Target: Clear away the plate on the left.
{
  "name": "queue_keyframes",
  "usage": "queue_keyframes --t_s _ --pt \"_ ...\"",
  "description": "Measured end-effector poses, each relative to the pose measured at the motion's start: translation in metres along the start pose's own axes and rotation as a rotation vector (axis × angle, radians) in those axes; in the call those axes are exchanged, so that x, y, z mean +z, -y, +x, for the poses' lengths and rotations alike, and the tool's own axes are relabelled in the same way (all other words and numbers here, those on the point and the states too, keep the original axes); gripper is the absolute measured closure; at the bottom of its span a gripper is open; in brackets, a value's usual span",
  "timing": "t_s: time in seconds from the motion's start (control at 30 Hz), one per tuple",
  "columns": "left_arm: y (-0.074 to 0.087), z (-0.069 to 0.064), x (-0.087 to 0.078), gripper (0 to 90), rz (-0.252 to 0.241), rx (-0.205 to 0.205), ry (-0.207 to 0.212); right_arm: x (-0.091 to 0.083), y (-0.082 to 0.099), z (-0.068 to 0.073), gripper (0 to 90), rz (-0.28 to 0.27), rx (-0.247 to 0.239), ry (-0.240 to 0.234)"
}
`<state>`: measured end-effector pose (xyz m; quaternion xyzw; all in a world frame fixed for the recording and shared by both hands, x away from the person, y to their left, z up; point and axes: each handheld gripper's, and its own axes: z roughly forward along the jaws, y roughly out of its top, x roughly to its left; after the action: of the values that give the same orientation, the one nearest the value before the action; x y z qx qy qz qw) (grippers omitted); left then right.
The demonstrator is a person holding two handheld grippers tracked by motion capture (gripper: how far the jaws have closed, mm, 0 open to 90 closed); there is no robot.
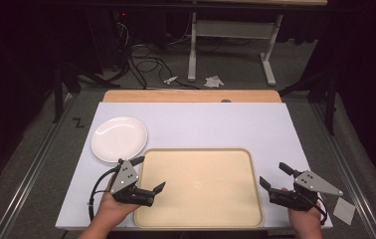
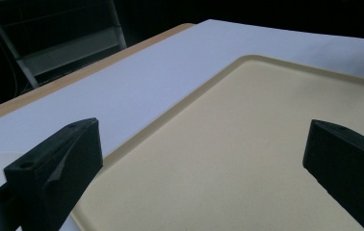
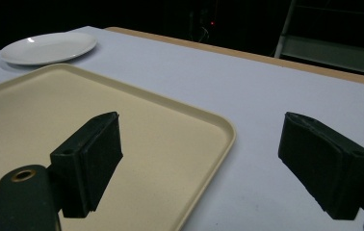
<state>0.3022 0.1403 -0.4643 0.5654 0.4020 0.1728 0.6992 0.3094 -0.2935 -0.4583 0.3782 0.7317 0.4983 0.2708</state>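
so from the high view there's a beige tray [image 1: 199, 186] sitting on the near half of a white table [image 1: 201, 122], with a white plate [image 1: 119, 139] just off its far left corner, close but i can't tell if they touch. left gripper [image 1: 149, 175] hangs over the tray's left edge, jaws spread wide, nothing in them. right gripper [image 1: 274, 175] sits just beside the tray's right edge, also spread and empty. the left gripper view looks across the bare tray floor, with a sliver of the plate low left. the right gripper view catches the tray's corner plus the whole plate far off. high view also gets cables [image 1: 143, 62] and crumpled paper [image 1: 214, 80] on the floor beyond.
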Motion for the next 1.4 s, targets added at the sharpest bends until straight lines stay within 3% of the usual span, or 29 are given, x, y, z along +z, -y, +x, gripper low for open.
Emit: queue_keyframes --t_s 0.37,1.4 --pt "-0.005 0.011 -0.003 0.4 -0.016 0.005 -0.029 0.0 0.0 0.0 16.2 0.0 -0.003 -0.001" --pt "-0.027 0.073 -0.029 0.4 -0.097 -0.025 -0.211 -0.001 0.0 -0.001 16.2 -0.004 -0.003 0.0"
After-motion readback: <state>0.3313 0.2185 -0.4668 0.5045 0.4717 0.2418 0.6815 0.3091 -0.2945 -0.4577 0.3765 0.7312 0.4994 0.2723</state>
